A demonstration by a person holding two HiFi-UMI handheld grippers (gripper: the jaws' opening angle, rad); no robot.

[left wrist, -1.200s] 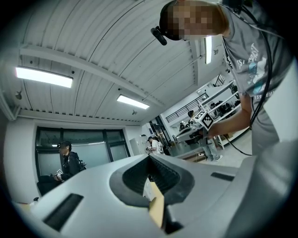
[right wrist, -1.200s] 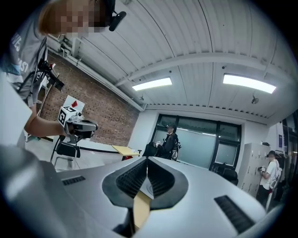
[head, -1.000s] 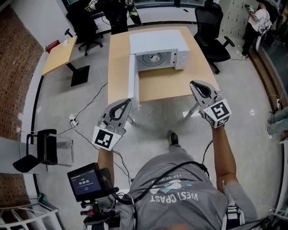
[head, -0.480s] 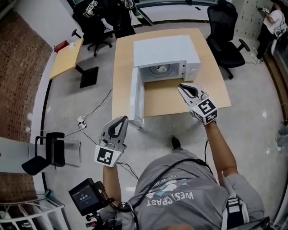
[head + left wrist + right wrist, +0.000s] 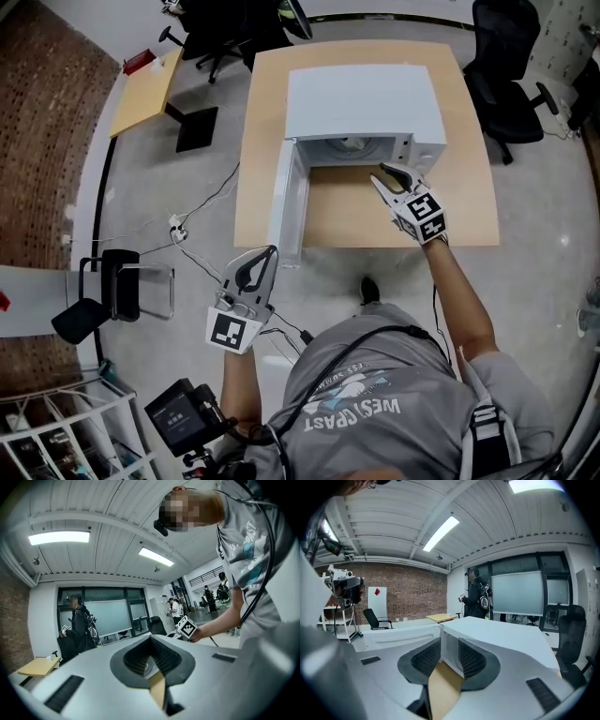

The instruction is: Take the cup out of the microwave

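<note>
The white microwave (image 5: pixel 364 98) stands on a wooden table (image 5: pixel 469 202) with its door (image 5: pixel 288 202) swung open to the left. Only a pale shape shows in the cavity (image 5: pixel 352 146); I cannot make out the cup. My right gripper (image 5: pixel 380 171) hovers over the table just in front of the cavity's right side. Its jaws have just been opening, and nothing is between them. The right gripper view looks along the jaws (image 5: pixel 449 644) at the microwave's corner (image 5: pixel 497 639). My left gripper (image 5: pixel 273 249) is shut and empty, off the table's front edge near the door's end.
Black office chairs (image 5: pixel 511 66) stand right of the table. A small side table (image 5: pixel 150 80) is at the back left. Cables and a power strip (image 5: pixel 178 230) lie on the floor, with a black chair (image 5: pixel 103 300) at the left. A person in dark clothes (image 5: pixel 79 625) stands beyond.
My right gripper has travelled from the table's front edge across the table to the microwave's opening. The left gripper has followed toward the door's end, staying off the table.
</note>
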